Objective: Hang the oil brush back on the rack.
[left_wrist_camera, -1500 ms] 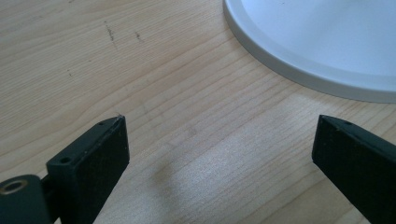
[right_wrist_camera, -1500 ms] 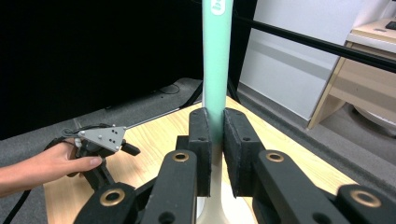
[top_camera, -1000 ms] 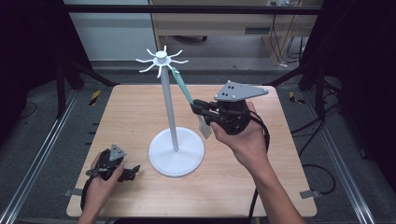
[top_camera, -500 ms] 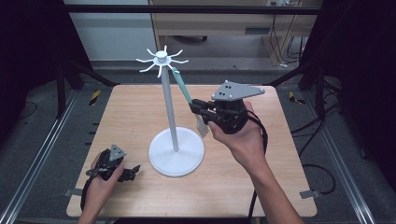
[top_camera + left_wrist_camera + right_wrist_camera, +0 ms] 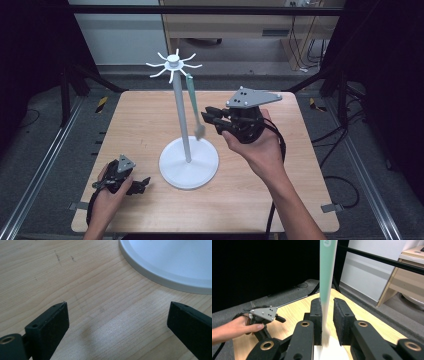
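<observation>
A white stand (image 5: 180,115) with hook arms at its top rises from a round base (image 5: 189,165) in the middle of the table. From one hook hangs a pale green toothbrush (image 5: 193,102), bristle end down. My right gripper (image 5: 206,116) is held up just right of it, at the brush's lower part. In the right gripper view the green handle (image 5: 327,265) runs down between the jaws of that gripper (image 5: 327,302). The jaws have just been opening, and a gap shows on one side. My left gripper (image 5: 142,184) rests open on the table, left of the base (image 5: 175,262).
The wooden table (image 5: 280,200) stands inside a black frame with dark curtains at both sides. A cable trails from the right gripper over the table's right half. Beyond the far edge are grey floor and a wooden cabinet (image 5: 225,25).
The right gripper's jaws have parted a little. The toothbrush now hangs straighter from its hook, its bristle end showing below the jaws. Both hands have kept their places.
</observation>
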